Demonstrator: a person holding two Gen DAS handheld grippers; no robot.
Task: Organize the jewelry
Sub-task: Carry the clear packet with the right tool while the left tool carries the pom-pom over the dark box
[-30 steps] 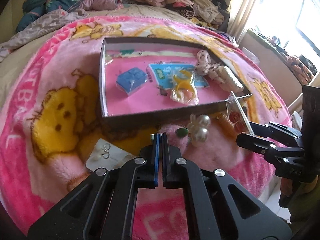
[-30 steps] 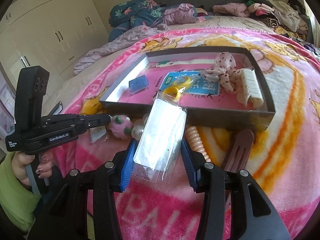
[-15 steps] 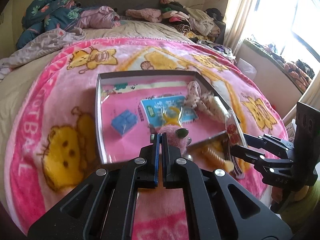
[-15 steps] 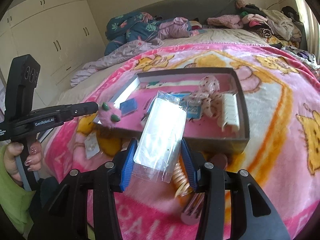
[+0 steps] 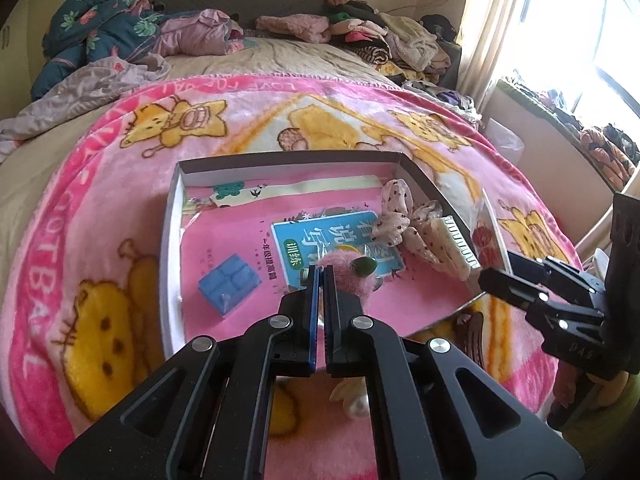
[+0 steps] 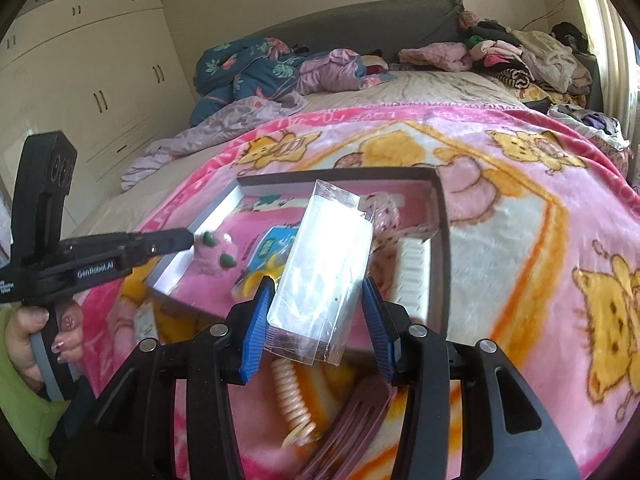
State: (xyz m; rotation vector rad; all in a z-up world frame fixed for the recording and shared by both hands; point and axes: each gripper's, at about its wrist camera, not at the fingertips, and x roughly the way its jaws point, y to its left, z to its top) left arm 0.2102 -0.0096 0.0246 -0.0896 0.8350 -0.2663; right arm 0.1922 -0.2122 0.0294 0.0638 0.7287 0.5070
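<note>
You are pinching the pink fuzzy ornament (image 5: 352, 276) in the closed left gripper (image 5: 320, 280) above the tray (image 5: 172, 240); keep lowering toward twelve o'clock. Your right gripper (image 6: 316, 304) is clamping the clear packet (image 6: 320, 276).

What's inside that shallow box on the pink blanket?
In the box: a blue block, a blue booklet, a spotted scrunchie and a white hair claw. The pink fuzzy ornament in the left tongs partly hides a yellow item.
</note>
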